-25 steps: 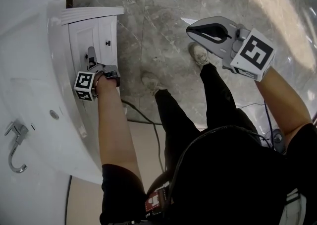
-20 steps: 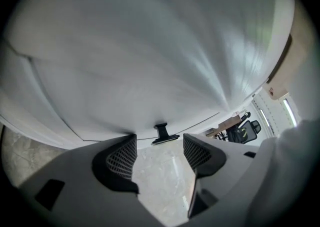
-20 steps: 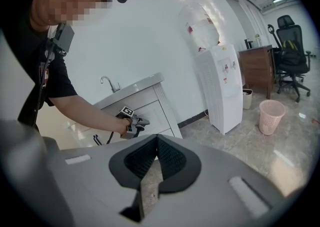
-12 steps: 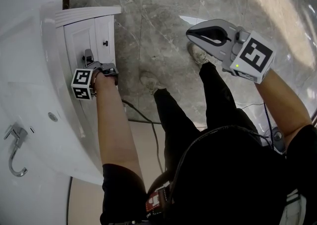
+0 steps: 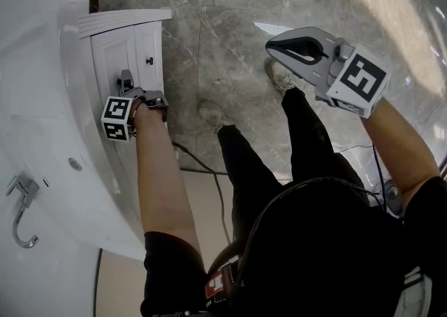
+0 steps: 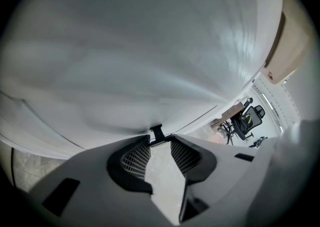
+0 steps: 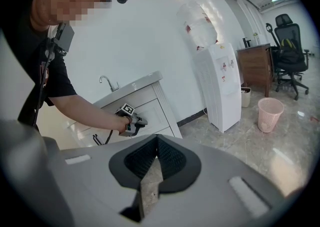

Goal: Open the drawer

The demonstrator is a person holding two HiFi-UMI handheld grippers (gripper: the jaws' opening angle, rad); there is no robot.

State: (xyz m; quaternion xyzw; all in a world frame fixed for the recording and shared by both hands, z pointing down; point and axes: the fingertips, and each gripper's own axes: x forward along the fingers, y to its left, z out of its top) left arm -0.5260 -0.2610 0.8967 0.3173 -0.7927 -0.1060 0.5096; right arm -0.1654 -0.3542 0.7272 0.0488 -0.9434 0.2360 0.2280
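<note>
Underfoot, a grey marble floor [image 5: 230, 1] fills most of the head view. At its left stands a white vanity cabinet [image 5: 42, 99] with a rounded countertop and a chrome faucet [image 5: 21, 214]. The person stands beside it in dark clothes, light shoes [image 5: 213, 114] on the tiles, with a dark cable [image 5: 206, 169] running across the floor near the legs. The right gripper view also shows a white water dispenser [image 7: 217, 81] against the wall, a black office chair [image 7: 287, 51] beyond it, and a pink wastebasket [image 7: 270, 113] on the floor between them.

The drawer [image 5: 122, 47] sits in the cabinet's front, just under the countertop, and looks flush with the panels around it. The left gripper [image 5: 126, 82] points down at that front. Its jaws have just been closing, and its own view shows their tips narrowed onto the small dark drawer handle [image 6: 157, 132], which sits pinched between them against the white panel.

The right gripper [image 5: 274, 45] hangs over the floor, well apart from the cabinet, with its jaws meeting at the tips and nothing between them.
</note>
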